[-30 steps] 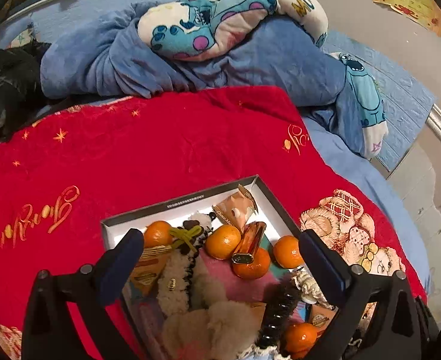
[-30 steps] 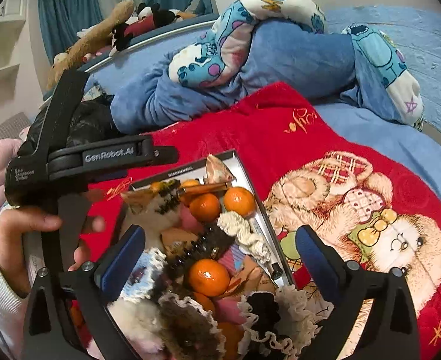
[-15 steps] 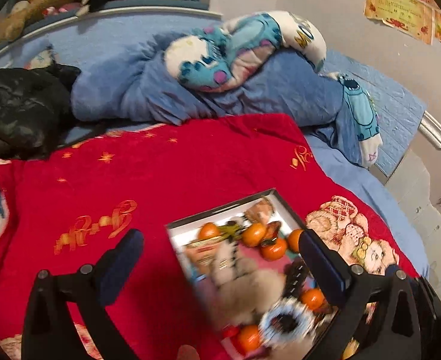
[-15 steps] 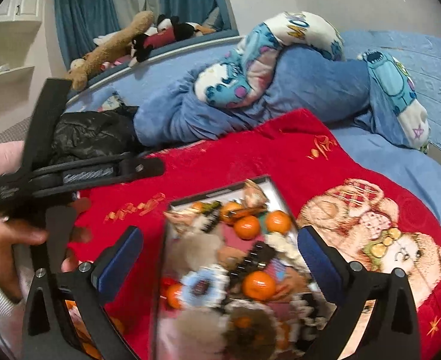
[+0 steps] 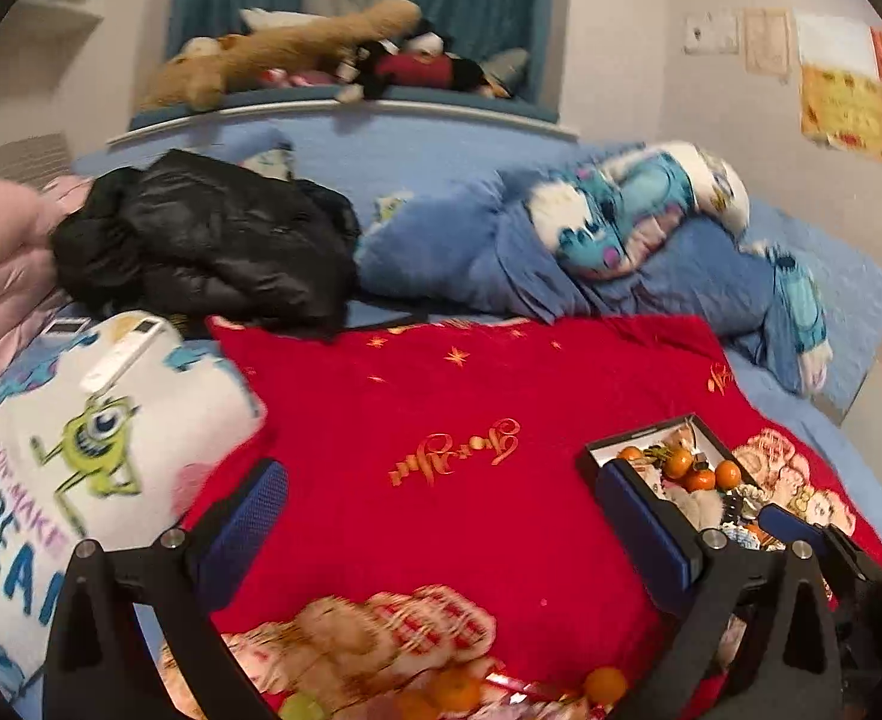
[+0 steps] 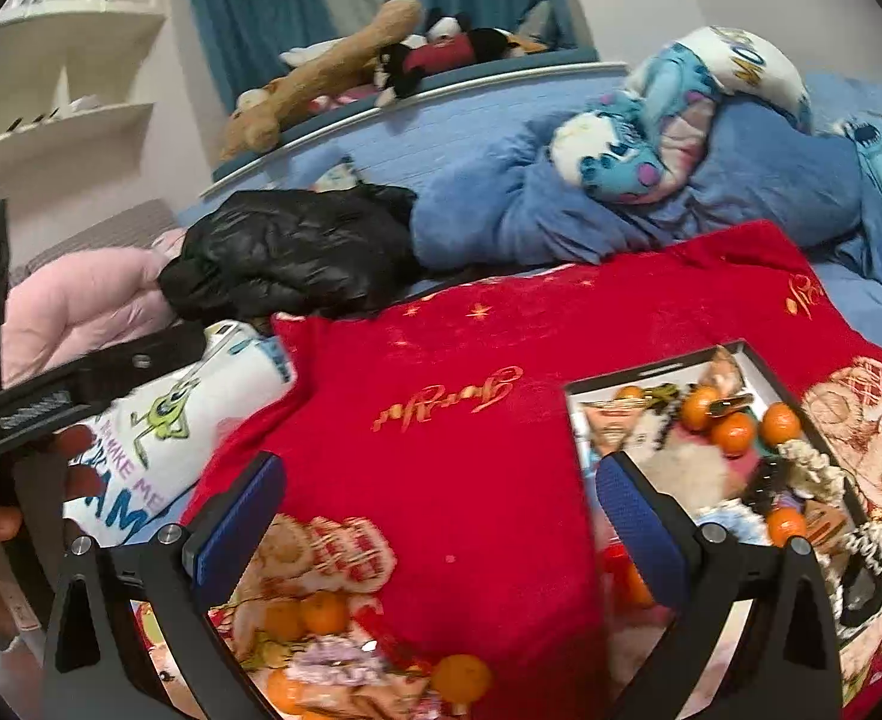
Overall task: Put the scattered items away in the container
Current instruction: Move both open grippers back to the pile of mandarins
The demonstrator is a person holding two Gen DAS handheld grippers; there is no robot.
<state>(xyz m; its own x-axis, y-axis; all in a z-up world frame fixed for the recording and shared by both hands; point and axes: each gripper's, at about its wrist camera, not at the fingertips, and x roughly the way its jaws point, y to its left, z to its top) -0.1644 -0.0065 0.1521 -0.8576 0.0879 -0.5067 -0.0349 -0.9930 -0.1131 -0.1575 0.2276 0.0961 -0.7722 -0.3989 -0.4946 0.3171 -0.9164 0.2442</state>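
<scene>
Here, both grippers, left gripper [image 5: 441, 522] and right gripper [image 6: 441, 510], hover spread and empty over the red blanket [image 6: 489, 468]; the filled box [image 6: 651, 373] sits toward its right edge; loose oranges [image 6: 321, 612] along the near edge likely need collecting next.

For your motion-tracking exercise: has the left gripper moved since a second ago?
Yes. The left gripper pulled back leftward: the box, earlier between its fingers, now lies beside the right one.

Both grippers pulled back and swung left since a second ago. Box [image 5: 651, 450] now sits far right of the left gripper [image 5: 441, 522], no longer between its fingers. Loose oranges [image 6: 315, 612] now visible near the right gripper [image 6: 435, 516].
</scene>
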